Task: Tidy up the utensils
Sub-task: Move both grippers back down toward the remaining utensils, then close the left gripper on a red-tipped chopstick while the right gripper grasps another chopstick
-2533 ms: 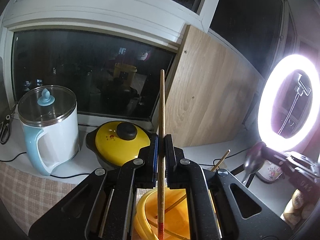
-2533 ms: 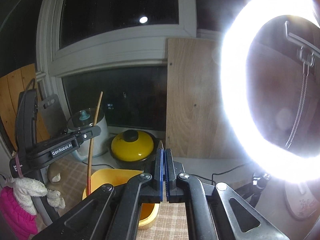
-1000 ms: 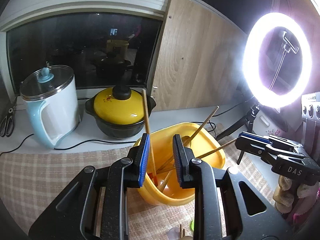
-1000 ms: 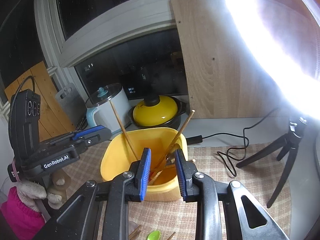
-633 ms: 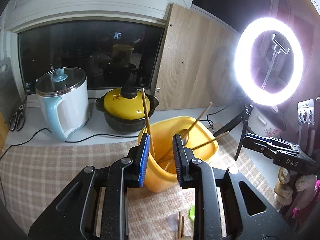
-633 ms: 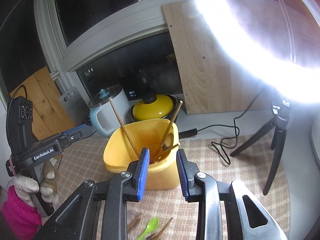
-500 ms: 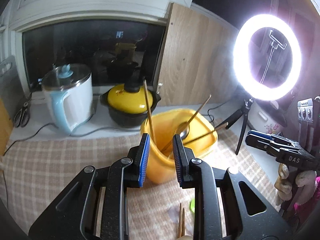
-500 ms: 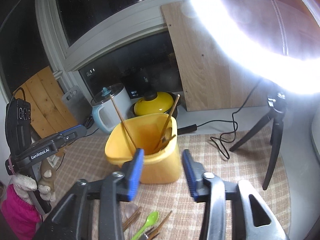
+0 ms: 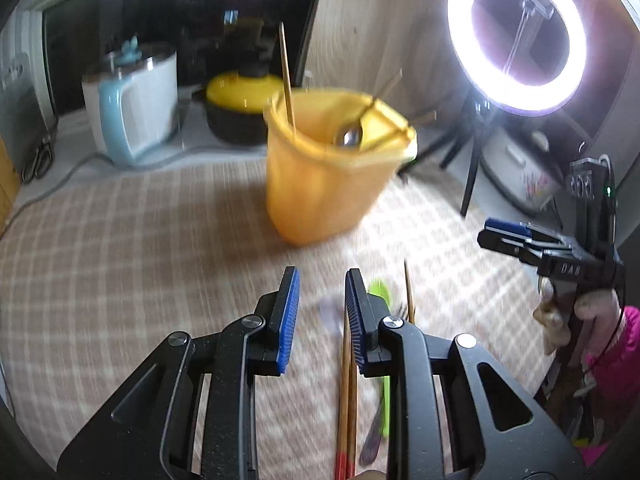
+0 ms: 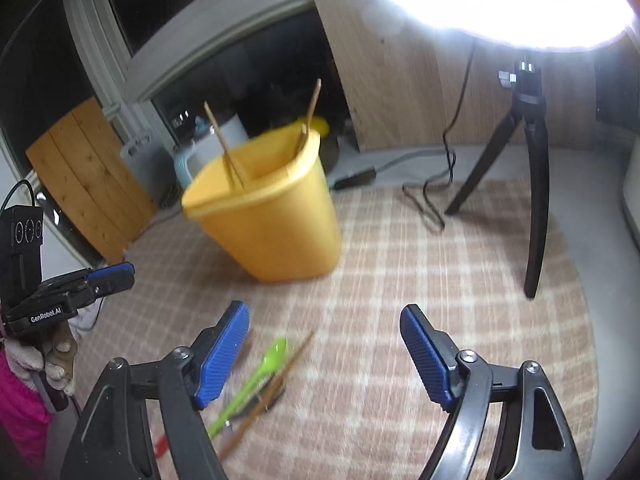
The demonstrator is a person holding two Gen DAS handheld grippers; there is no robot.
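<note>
A yellow bin (image 9: 324, 176) stands on the checked cloth and holds several chopsticks and a metal spoon (image 9: 348, 136); it also shows in the right wrist view (image 10: 272, 216). My left gripper (image 9: 318, 316) is open and empty, low over the cloth in front of the bin. A pair of chopsticks (image 9: 347, 396), a green spoon (image 9: 378, 292) and another chopstick (image 9: 409, 292) lie just under and right of it. My right gripper (image 10: 324, 354) is wide open and empty above the green spoon (image 10: 256, 380) and a loose chopstick (image 10: 272, 392).
A white and blue kettle (image 9: 134, 100) and a yellow-lidded pot (image 9: 240, 100) stand behind the bin on the sill. A ring light (image 9: 518, 36) on a tripod (image 10: 528, 176) stands at the right, with a cable (image 10: 432, 200) across the cloth.
Both grippers have dropped lower and tilted down toward the loose utensils on the cloth. The left let go of its chopstick into the bin earlier. The right jaws have opened much wider.
</note>
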